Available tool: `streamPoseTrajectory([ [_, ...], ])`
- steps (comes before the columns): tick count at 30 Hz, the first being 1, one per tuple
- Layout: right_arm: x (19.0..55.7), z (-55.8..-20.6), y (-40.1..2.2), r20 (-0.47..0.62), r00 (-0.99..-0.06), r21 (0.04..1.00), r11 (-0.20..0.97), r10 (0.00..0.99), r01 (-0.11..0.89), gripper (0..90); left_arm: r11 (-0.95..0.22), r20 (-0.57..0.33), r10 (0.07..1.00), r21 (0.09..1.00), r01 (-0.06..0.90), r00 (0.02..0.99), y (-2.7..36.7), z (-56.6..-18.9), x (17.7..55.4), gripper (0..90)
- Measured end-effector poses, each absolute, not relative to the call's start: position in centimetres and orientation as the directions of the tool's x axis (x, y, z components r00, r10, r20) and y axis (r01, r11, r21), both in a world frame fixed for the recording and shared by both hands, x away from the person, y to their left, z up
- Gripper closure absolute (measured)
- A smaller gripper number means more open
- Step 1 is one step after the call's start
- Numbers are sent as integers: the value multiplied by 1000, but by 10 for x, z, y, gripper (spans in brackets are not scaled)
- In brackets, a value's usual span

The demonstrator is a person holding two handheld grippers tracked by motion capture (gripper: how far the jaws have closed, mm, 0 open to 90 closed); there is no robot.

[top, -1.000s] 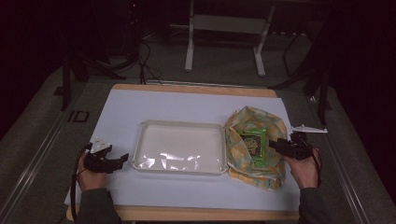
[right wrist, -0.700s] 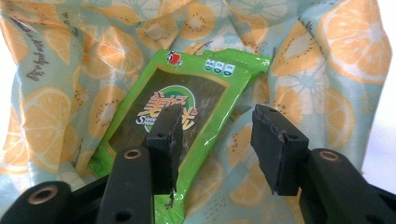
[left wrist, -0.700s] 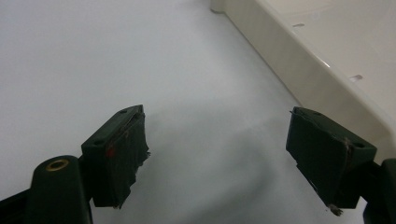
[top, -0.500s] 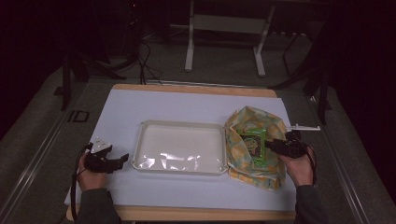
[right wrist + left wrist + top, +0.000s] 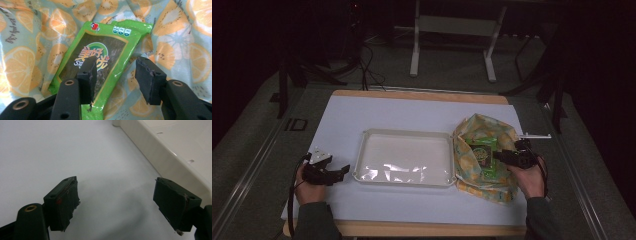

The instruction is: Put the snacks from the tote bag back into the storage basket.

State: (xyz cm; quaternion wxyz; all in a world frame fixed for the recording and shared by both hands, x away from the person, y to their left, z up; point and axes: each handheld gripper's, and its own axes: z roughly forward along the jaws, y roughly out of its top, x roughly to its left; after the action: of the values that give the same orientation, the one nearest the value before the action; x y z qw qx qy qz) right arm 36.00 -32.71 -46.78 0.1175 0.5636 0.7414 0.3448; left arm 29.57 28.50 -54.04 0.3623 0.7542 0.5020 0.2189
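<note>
1. Packet (image 5: 100, 62): green snack packet, flat and glossy, lying on the fruit-print bag (image 5: 32, 57) at the right of the tabletop (image 5: 412, 112). In the high view the packet (image 5: 483, 152) sits in the middle of the bag (image 5: 477, 130), just right of the tray.

2. Right gripper (image 5: 115, 75): my fingers have just been opening and now stand wide. The packet's lower right edge lies beneath the gap between them; the left finger (image 5: 87, 75) overlaps the packet's face, the right one hangs over the bag beside it. No pad presses on the packet, so I hold nothing. In the high view, set against a second ago, this gripper (image 5: 499, 156) has edged in over the packet.

3. Left gripper (image 5: 115, 202): fingers spread wide, nothing between them, low over bare tabletop just beside the tray wall (image 5: 160, 157). In the high view it (image 5: 343, 171) rests at the tray's left end, unmoved from a second ago.

4. Tray (image 5: 362, 150): pale, shallow, nothing in it, centre of the tabletop.

5. Reading: the widened fingers and the short advance look like the set-up for a pick. I judge the grasp not yet made. Next I would lower and close across the packet's edge, taking care not to pinch bag fabric along with it.
</note>
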Motion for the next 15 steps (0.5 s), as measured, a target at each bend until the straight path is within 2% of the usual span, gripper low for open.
streamPoseTrajectory([
  [15, 365, -476, -321, 249, -330, 611, 116, 911, 783, 502, -234, -32, 916, 766, 599, 400, 285, -541, 296, 205],
])
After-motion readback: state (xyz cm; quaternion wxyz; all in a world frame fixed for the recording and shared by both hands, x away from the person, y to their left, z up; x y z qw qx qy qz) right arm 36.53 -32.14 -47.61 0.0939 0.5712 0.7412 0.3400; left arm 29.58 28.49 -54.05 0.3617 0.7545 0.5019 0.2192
